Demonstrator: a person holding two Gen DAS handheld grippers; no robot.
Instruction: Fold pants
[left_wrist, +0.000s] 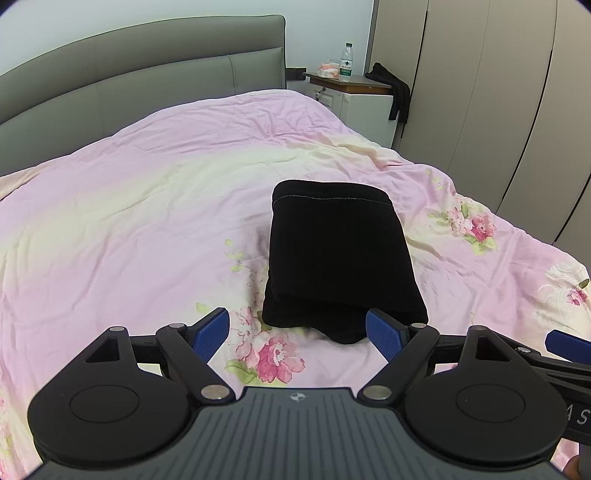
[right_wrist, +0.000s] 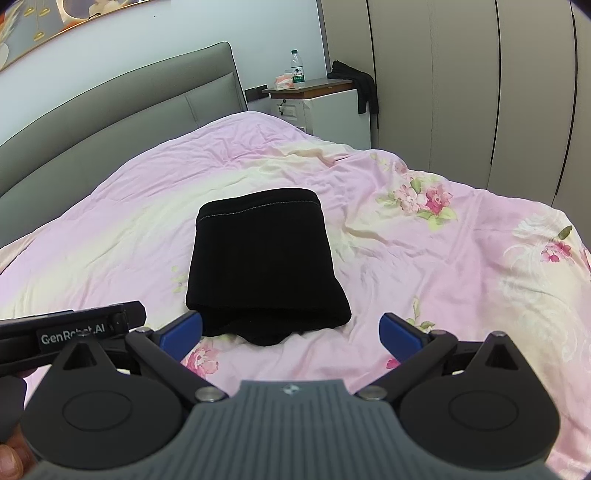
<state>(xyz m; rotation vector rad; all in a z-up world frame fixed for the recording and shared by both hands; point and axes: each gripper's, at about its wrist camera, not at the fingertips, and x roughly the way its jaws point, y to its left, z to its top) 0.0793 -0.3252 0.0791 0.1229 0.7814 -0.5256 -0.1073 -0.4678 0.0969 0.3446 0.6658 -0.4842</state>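
The black pants lie folded into a compact rectangle on the pink floral bedspread; they also show in the right wrist view. My left gripper is open and empty, just short of the bundle's near edge. My right gripper is open and empty, also just in front of the near edge. The left gripper's body shows at the left of the right wrist view. A blue fingertip of the right gripper shows at the right edge of the left wrist view.
A grey padded headboard stands at the back. A nightstand holds a water bottle, with a dark garment draped over its side. Wardrobe doors run along the right.
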